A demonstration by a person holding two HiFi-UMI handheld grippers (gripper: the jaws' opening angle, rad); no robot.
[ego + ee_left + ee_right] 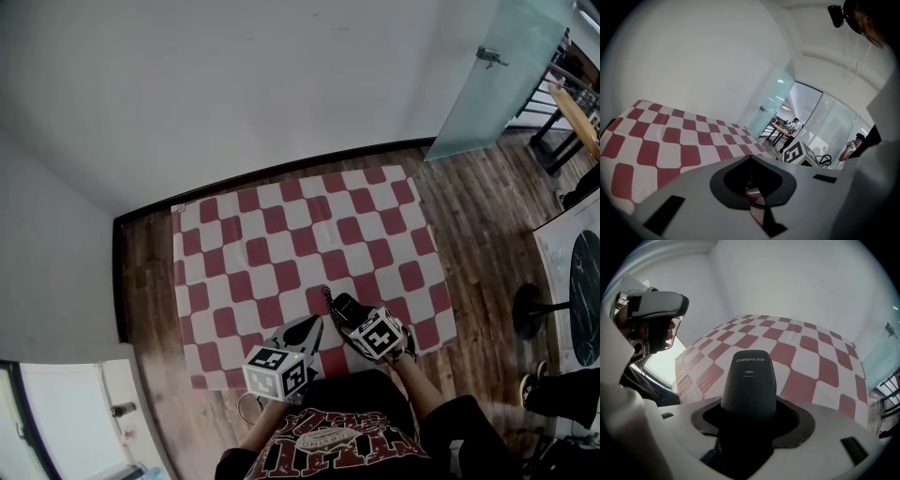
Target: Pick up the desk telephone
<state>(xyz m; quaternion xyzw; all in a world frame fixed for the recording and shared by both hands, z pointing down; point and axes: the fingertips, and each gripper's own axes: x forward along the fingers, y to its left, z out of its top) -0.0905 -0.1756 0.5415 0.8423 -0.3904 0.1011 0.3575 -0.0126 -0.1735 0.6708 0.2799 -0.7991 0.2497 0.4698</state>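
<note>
My left hand-held gripper (312,328) hangs over the near edge of the red-and-white checkered cloth (281,244) on the wooden floor (469,225). Its jaws are drawn narrow and grip nothing. Just beside it, my right hand-held gripper (749,416) is clamped on the black desk telephone (749,380), held above the cloth, with its coiled cord (327,300) hanging.

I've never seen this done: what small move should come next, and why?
Probably raise the right gripper slowly: its jaws are shut on the black telephone, whose coiled cord trails over the checkered cloth and might snag.
</note>
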